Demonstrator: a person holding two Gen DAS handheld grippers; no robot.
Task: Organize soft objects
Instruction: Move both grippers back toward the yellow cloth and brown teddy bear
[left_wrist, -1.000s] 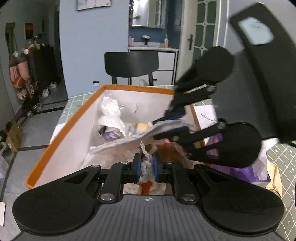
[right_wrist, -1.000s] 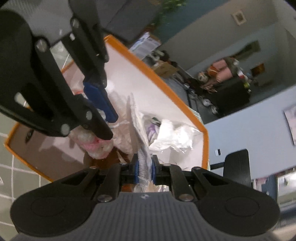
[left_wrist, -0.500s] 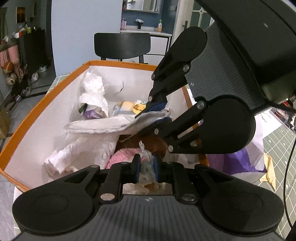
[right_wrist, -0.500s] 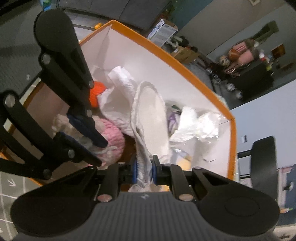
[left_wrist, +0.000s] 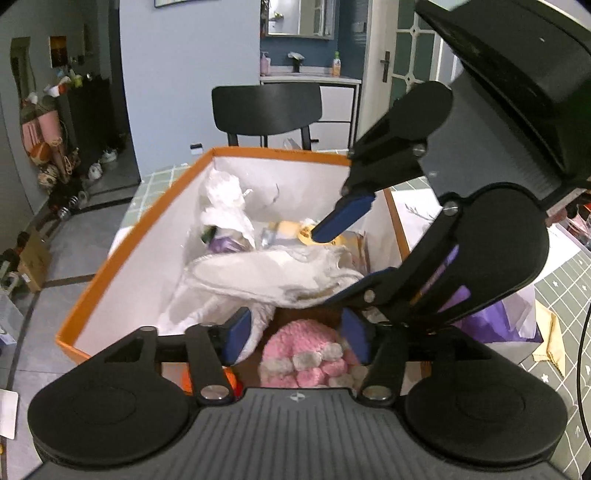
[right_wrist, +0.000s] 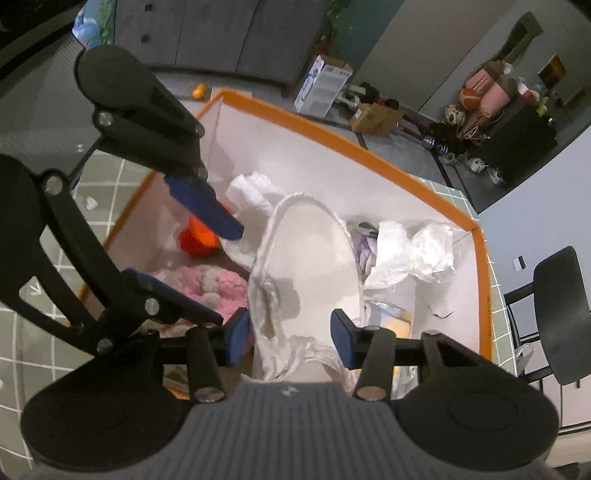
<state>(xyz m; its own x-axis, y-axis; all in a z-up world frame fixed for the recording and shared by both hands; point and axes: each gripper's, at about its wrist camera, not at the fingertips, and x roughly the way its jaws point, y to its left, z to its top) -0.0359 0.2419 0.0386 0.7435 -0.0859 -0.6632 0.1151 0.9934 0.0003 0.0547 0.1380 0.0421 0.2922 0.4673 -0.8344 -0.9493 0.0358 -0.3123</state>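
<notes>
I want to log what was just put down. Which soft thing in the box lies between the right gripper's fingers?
The white slipper: it lies between the right gripper's just-opened fingers, unlike the pink plush and orange ball.

Box (left_wrist: 122, 254): orange rim and outside, white inner walls. Contents: white slipper (right_wrist: 310, 251), pink-and-grey fluffy toy (left_wrist: 306, 354), orange-red ball (right_wrist: 197, 236). Tablecloth (right_wrist: 103, 184): green, white grid lines.

No text, brand or number can be read anywhere. The white and blue cardboard carton (right_wrist: 323, 90) on the floor carries print too small to make out. The yellow packet (left_wrist: 295, 230) in the orange-rimmed box (left_wrist: 122, 251) shows a blurred mark.
</notes>
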